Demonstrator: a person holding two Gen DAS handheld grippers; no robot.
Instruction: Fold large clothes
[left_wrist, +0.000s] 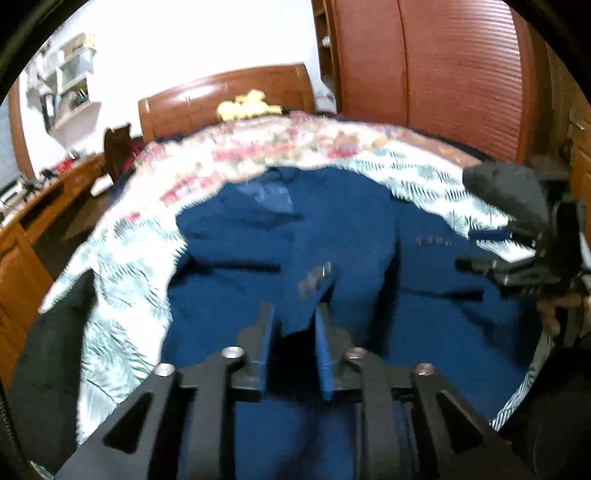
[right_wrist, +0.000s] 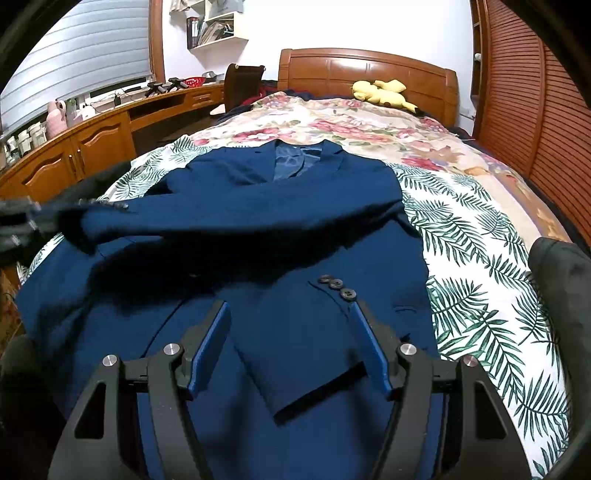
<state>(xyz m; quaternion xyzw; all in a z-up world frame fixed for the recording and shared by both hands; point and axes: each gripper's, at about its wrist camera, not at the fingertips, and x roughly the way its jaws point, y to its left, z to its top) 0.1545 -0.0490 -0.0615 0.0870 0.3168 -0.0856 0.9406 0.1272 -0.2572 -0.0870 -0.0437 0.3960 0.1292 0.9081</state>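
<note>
left gripper jaws around jacket sleeve

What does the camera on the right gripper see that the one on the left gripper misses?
Only the right wrist view shows the window blind, the pink vase on the desk and the three sleeve buttons lying ahead of the open right gripper. Only the left wrist view shows sleeve cloth between the left gripper fingers. Both show the blue jacket spread on the patterned bedspread, the yellow plush toy and the wooden headboard.
</note>
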